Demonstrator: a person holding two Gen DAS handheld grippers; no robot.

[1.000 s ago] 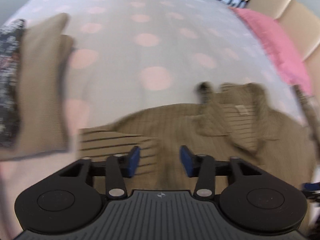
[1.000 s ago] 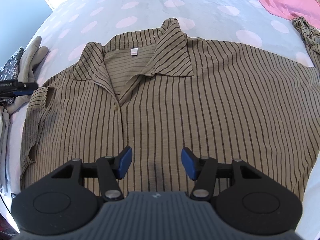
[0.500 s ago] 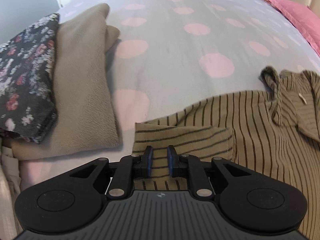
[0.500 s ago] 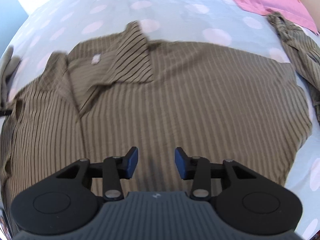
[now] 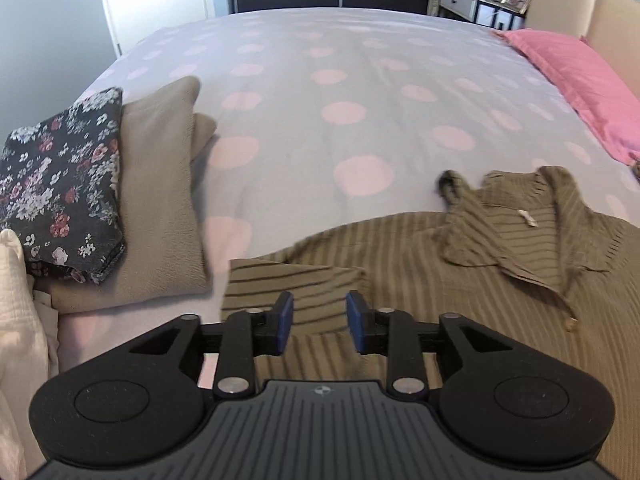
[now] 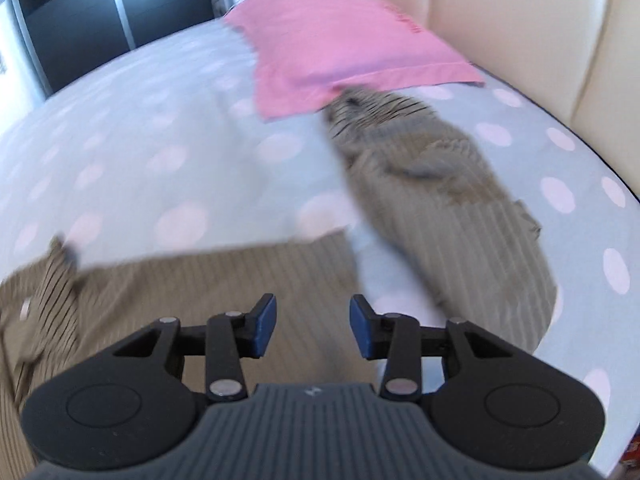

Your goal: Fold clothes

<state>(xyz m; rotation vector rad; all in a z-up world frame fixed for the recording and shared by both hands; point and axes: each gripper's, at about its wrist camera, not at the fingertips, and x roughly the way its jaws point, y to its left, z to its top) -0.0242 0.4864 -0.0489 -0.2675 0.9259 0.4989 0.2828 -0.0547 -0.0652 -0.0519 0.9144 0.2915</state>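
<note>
A brown striped shirt [image 5: 420, 256] lies spread face up on the dotted bed cover [image 5: 340, 100], collar [image 5: 520, 216] toward the far side. Its left sleeve [image 5: 296, 280] is folded inward over the body. My left gripper [image 5: 320, 320] hovers just above that sleeve; its jaws are opening and nothing is pinched between the pads. In the right wrist view the shirt body [image 6: 200, 280] fills the lower left, and the other sleeve [image 6: 440, 200] stretches crumpled toward the pink pillow [image 6: 340, 40]. My right gripper [image 6: 312, 320] stands open over the shirt's right edge, holding nothing.
Folded clothes are stacked at the left: a floral piece [image 5: 60, 184] on a beige one [image 5: 160, 200], with white cloth [image 5: 16, 320] beside them. The pink pillow [image 5: 580, 76] and a cream headboard [image 6: 520, 40] bound the right side.
The left gripper, pinched on the sleeve half a second ago, has opened and drawn back; the sleeve stays folded. The right gripper swung right from the shirt front to the outstretched sleeve.
</note>
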